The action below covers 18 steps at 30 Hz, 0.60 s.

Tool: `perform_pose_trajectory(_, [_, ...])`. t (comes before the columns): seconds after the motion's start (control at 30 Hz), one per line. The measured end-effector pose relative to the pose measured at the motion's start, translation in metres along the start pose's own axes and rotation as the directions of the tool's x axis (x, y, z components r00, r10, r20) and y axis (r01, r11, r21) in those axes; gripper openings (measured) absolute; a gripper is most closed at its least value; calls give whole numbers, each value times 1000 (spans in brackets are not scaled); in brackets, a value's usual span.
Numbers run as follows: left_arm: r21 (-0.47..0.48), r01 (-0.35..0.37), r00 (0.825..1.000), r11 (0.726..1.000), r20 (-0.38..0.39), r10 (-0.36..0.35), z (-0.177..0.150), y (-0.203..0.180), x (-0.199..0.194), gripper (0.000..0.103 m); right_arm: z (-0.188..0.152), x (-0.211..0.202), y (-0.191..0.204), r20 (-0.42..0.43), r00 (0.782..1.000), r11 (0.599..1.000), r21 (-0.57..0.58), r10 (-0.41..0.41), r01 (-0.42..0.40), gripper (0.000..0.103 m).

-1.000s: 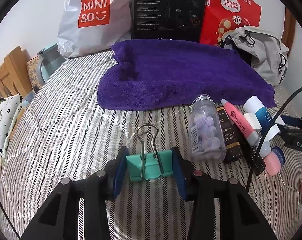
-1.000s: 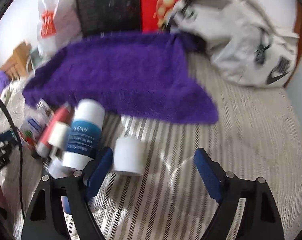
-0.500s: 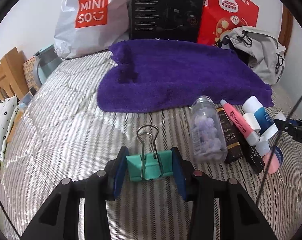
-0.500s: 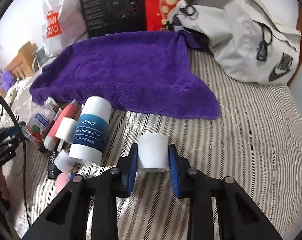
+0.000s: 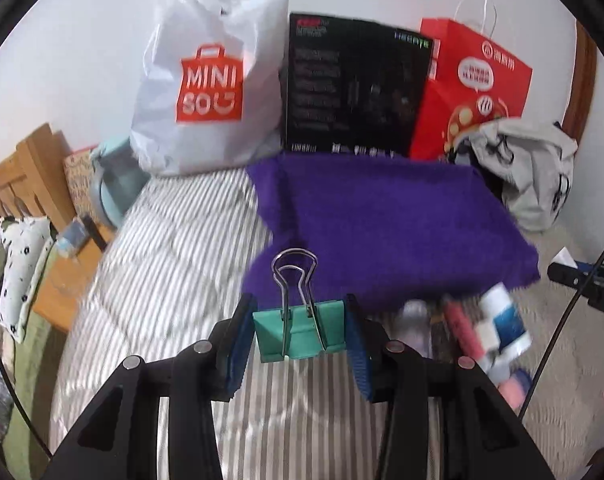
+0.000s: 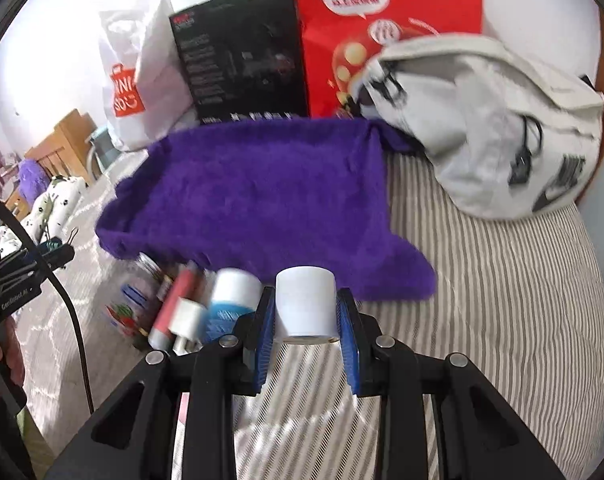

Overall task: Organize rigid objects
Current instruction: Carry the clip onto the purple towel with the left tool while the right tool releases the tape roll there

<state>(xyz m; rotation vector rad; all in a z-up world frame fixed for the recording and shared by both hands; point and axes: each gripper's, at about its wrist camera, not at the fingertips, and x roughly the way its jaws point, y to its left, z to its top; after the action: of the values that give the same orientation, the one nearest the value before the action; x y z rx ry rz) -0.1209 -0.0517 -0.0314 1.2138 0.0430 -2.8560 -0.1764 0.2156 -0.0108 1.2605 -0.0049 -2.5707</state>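
My left gripper (image 5: 298,336) is shut on a teal binder clip (image 5: 300,334) with steel handles and holds it above the striped bed, just short of the purple towel (image 5: 385,232). My right gripper (image 6: 305,320) is shut on a white cylinder jar (image 6: 305,304), lifted near the towel's (image 6: 262,196) front edge. A blurred pile lies on the bed: a clear bottle (image 5: 413,322), a pink tube (image 5: 459,326) and a white and blue bottle (image 5: 505,320). The pile shows in the right wrist view too, with the pink tube (image 6: 174,302) and blue bottle (image 6: 230,304).
At the back stand a white Miniso bag (image 5: 210,80), a black box (image 5: 357,88) and a red paper bag (image 5: 469,84). A grey backpack (image 6: 489,128) lies at the right. A wooden headboard (image 5: 26,172) and pillow (image 5: 10,260) are left. The striped bedcover (image 6: 501,300) surrounds everything.
Both grippers have lifted and moved forward toward the towel with their objects. The right gripper, open a second ago, closed on the white jar. The views are now motion blurred.
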Motion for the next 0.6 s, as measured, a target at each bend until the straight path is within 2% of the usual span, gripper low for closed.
perform_pose_trajectory(0.27, [12, 7, 1000, 1000, 25, -7, 54, -12, 24, 41, 57, 7, 14, 31, 997, 998, -24, 66, -65, 30])
perform_pose_trajectory(0.6, [-16, 46, 999, 999, -13, -47, 99, -17, 96, 41, 121, 72, 12, -3, 995, 994, -53, 98, -98, 30])
